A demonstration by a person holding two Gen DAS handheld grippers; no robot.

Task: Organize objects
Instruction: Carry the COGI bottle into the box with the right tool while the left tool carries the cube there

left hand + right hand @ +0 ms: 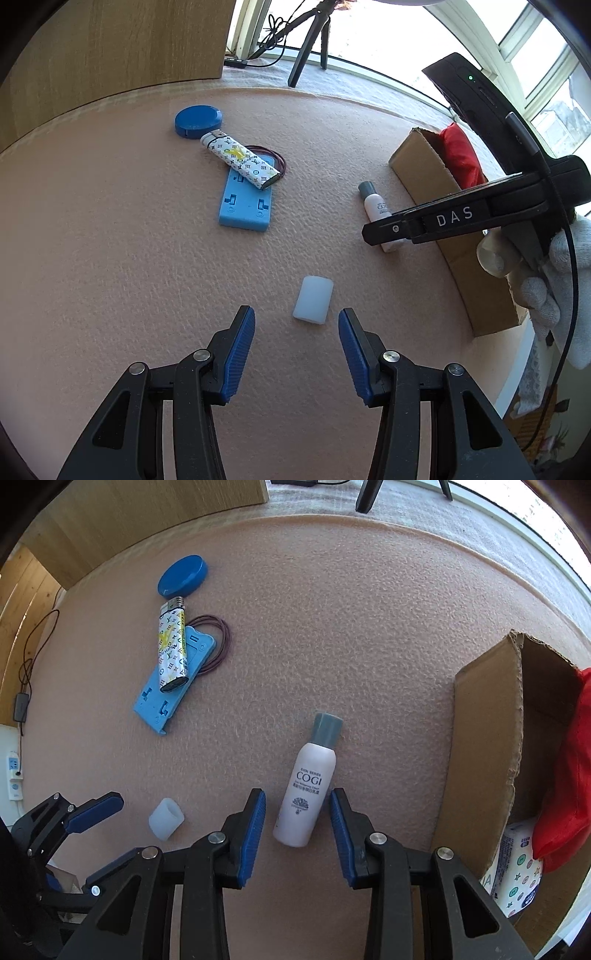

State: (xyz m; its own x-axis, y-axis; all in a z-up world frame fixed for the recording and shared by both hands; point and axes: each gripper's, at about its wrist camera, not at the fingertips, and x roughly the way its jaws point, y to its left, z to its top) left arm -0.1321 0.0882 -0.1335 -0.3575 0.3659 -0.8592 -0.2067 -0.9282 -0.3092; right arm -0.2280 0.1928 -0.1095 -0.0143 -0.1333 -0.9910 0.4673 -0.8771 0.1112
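A white bottle [306,786] with a grey-blue cap lies on the pink mat, its lower half between the spread fingers of my right gripper [297,808], which is open. In the left wrist view the same bottle [376,206] is partly hidden behind the right gripper's body. My left gripper [296,325] is open just short of a small translucent white cap [313,300], also seen as the cap [166,818]. Further off lie a patterned lighter [240,158] across a light-blue plastic plate [245,201], a dark red rubber band [275,155] and a round blue lid [198,120].
An open cardboard box [484,760] stands at the right with a red cloth [569,775] and a patterned packet [517,871] inside. A gloved hand [554,280] holds the right gripper. A wooden panel [110,44] and tripod legs [306,48] stand beyond the mat.
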